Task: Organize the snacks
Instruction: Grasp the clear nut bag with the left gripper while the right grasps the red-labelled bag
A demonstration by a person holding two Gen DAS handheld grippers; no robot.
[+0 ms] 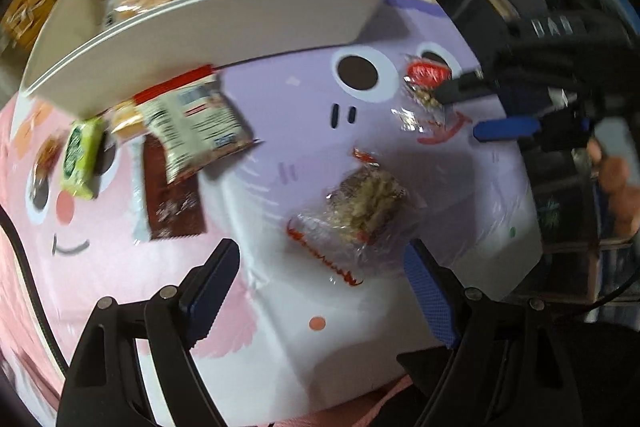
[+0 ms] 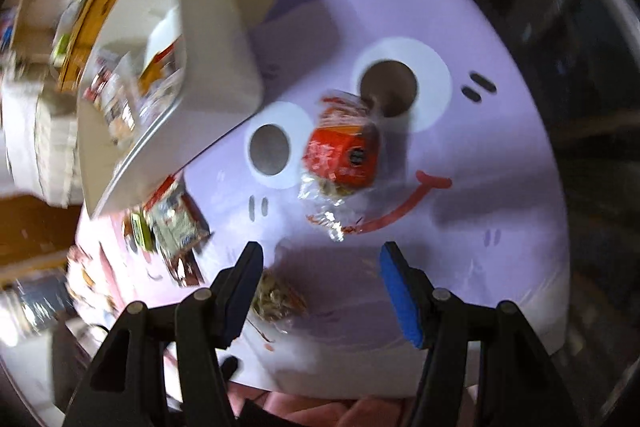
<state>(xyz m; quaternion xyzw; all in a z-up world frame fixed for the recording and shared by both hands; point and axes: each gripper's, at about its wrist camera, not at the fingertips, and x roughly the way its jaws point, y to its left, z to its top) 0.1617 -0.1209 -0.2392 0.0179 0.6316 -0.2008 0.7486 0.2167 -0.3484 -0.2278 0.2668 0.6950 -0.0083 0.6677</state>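
The left gripper (image 1: 320, 291) is held with its fingers spread wide and empty, just short of a clear-wrapped rice-crisp bar (image 1: 362, 209) lying near the middle of the lilac half of the cartoon-face table cover (image 1: 460, 227). The right gripper (image 2: 320, 287) is likewise spread and empty, aimed at a red-labelled clear snack packet (image 2: 340, 159) that lies on the printed eyes toward the cover's far right edge. In the left wrist view that gripper's tips are seen at the packet's right side; contact cannot be confirmed.

The step in hand appears to be picking up these two loose snacks. The crinkly film is likely to slip and crush, so each packet would best be straddled across its filled middle, not its flat sealed ends, and closed on gently.

A white bin (image 1: 224, 23) stands along the far edge of the cover. Several wrapped snacks are piled in it, blurred beyond naming. At its near left corner, outside it, a green packet (image 1: 80, 157), a white printed packet (image 1: 192, 127) and a dark brown wrapper (image 1: 170, 199) are left on the cover.
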